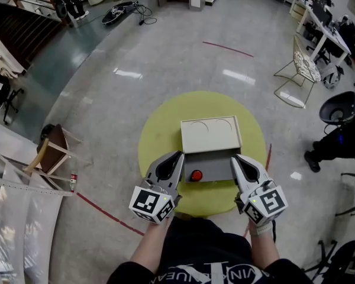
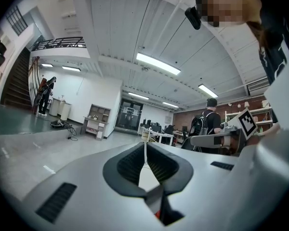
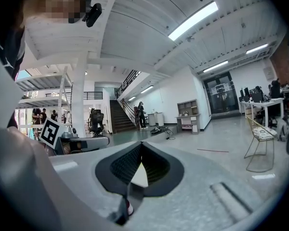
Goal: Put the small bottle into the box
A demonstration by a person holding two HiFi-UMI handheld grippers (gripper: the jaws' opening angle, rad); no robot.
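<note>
Beige box (image 1: pixel 210 134) sits open on a round yellow table (image 1: pixel 160 136). Its pale lid part lies on the far side & a grey tray part is nearer the person. Bottle (image 1: pixel 196 175) w/ a red cap lies in the grey part, toward its left. L gripper (image 1: pixel 180 155) is at the box's left side, R gripper (image 1: pixel 234 157) at its right side, tips right by the walls. Both point about level, away from the person. Both have jaws pressed together. Can't tell if they pinch a box wall.
</note>
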